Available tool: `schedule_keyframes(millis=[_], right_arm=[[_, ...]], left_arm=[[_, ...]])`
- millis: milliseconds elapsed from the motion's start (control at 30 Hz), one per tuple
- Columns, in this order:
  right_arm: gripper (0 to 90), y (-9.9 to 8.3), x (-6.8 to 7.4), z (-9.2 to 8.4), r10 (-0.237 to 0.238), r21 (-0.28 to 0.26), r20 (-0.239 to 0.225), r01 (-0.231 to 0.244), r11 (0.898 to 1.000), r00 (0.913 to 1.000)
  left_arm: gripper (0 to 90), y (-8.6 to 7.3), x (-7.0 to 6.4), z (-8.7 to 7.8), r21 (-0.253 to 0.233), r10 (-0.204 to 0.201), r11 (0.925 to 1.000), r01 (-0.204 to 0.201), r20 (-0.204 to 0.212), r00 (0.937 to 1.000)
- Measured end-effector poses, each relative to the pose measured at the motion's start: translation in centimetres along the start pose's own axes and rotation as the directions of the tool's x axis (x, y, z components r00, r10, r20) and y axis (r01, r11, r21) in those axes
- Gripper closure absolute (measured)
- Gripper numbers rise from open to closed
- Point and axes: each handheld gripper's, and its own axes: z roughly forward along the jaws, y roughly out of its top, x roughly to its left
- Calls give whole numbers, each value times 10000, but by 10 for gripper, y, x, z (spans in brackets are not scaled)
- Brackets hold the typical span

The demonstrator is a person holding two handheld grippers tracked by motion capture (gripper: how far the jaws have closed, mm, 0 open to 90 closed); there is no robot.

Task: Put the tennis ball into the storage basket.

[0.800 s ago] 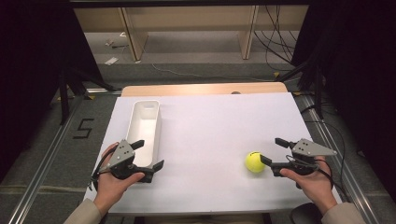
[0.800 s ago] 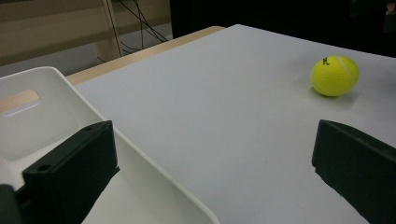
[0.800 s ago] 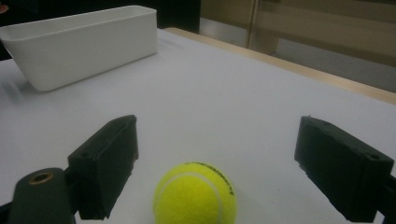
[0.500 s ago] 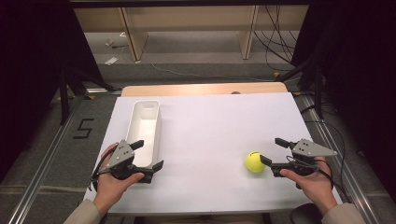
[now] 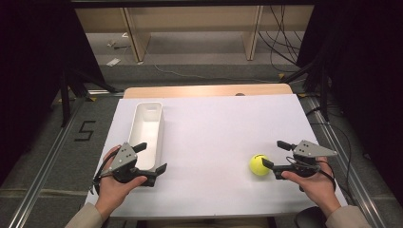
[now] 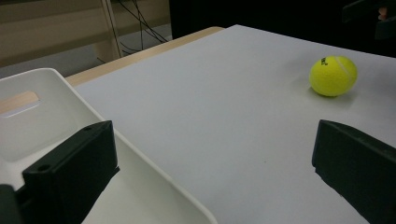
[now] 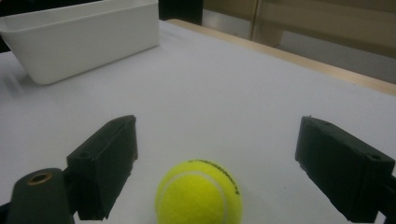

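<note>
Little has shifted since the earlier frames: right gripper (image 5: 274,154) has crept a touch closer to the ball, left gripper (image 5: 153,157) sits as it did.

Landmark: long white plastic bin (image 5: 147,128), lying lengthwise on the white-covered table (image 5: 214,123), near its left edge. Bin looks empty where its inside shows.

Left gripper, held in the person's left hand (image 5: 113,186): at the near end of the bin, jaws spread wide, nothing between them. In the left gripper view one jaw hangs over the bin's inside, the other out over bare table; whether it touches the rim, cannot tell.

Right gripper, in the right hand (image 5: 313,183): well apart from the bin, across the table on the near side. Jaws wide, empty.

Fuzzy yellow tennis ball (image 5: 259,165): same far side from the bin, resting on the table just ahead of the right gripper's jaws; in the right gripper view it sits low between them, not yet enclosed.

Risk, as judged: ball is round and free to roll. A jaw tip nudging it before both sides close would send it away, possibly off the near edge. Closing off-centre could squirt it out.
</note>
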Motion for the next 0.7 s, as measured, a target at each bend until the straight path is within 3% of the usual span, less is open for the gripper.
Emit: schedule_keyframes(millis=[433,700], right_arm=[[102,-3,-2,18,-15,881,-218,34,9961,9998],[97,-8,-4,30,25,1667,-385,40,9860,9993]], left_arm=[[0,0,0,0,4,15,10000,-15,0,10000],[0,0,0,0,7,77,10000,-77,9,10000]])
